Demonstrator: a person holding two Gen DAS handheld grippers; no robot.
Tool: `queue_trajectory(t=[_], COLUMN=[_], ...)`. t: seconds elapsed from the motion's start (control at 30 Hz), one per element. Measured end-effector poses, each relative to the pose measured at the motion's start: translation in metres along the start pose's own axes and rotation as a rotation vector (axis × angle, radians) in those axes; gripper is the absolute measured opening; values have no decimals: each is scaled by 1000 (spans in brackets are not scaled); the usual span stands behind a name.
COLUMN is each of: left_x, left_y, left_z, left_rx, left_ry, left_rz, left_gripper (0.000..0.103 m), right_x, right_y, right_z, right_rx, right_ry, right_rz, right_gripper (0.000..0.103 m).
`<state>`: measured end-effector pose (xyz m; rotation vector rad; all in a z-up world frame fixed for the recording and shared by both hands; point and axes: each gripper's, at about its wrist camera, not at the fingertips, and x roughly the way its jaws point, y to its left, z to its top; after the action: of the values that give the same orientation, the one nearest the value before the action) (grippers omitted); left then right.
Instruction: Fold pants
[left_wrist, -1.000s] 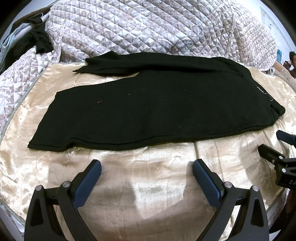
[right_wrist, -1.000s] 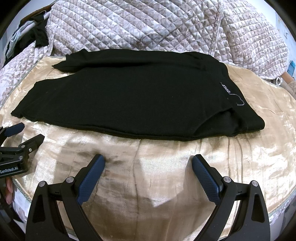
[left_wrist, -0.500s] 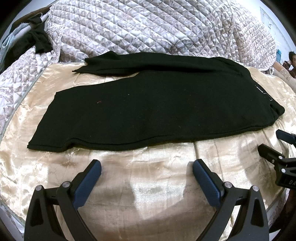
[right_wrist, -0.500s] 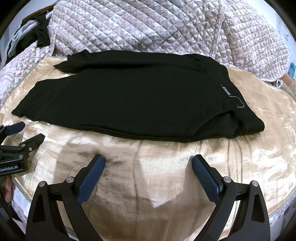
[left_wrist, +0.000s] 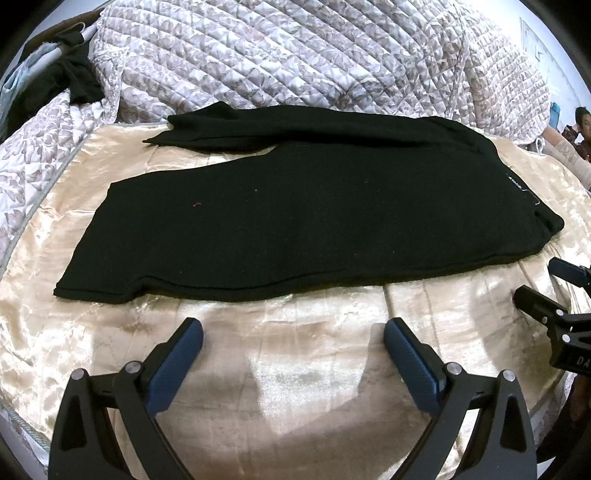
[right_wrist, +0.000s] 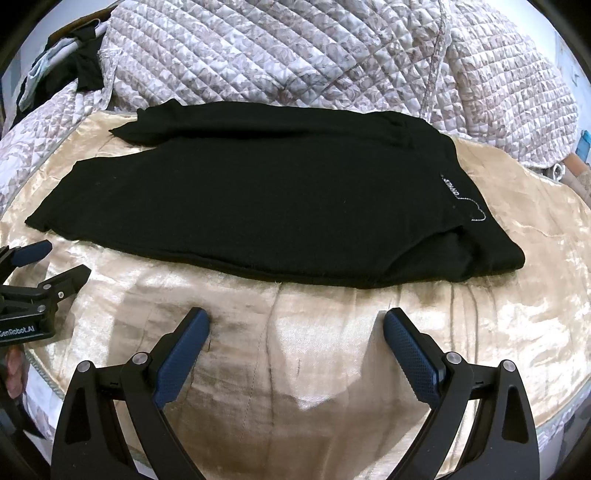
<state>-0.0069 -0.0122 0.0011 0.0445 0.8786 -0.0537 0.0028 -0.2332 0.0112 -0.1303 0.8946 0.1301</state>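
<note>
Black pants (left_wrist: 303, 218) lie flat across a gold satin sheet (left_wrist: 295, 354), waistband to the right, legs to the left, the far leg splayed slightly away from the near one. They also show in the right wrist view (right_wrist: 258, 199), with a small white label near the waistband (right_wrist: 452, 188). My left gripper (left_wrist: 293, 332) is open and empty, hovering above the sheet just short of the pants' near edge. My right gripper (right_wrist: 297, 325) is open and empty, also short of the near edge. Each gripper shows at the other view's side.
A quilted floral blanket (left_wrist: 295, 59) is bunched behind the pants. Dark clothing (left_wrist: 74, 81) lies at the far left. A person (left_wrist: 581, 122) sits at the far right edge. The bed's front edge runs just below the grippers.
Nothing has visibly changed apart from a very slight drift of both views; the pants lie as before and both grippers stay open.
</note>
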Motion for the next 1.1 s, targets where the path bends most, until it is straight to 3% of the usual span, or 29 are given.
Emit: queue_trajectory(t=[0.3, 0.6, 0.83, 0.97, 1.1], left_x=[-5, -10, -6, -1, 4], left_y=[6, 31, 65, 86, 99], left_z=[1, 2, 3, 5, 9], left_rx=[-23, -107, -230, -322, -384], left_ry=[-17, -29, -16, -20, -40], left_rz=[-9, -29, -41, -106, -124], left_gripper=[97, 97, 97, 97, 97], right_x=[-2, -2, 2, 7, 12], right_y=[-9, -27, -58, -75, -92], right_z=[0, 1, 2, 7, 15], right_rx=[28, 85, 209, 293, 383], right_ry=[-8, -7, -4, -15, -35], right_rz=[3, 6, 46, 89, 127], right_gripper=[96, 96, 96, 96, 96])
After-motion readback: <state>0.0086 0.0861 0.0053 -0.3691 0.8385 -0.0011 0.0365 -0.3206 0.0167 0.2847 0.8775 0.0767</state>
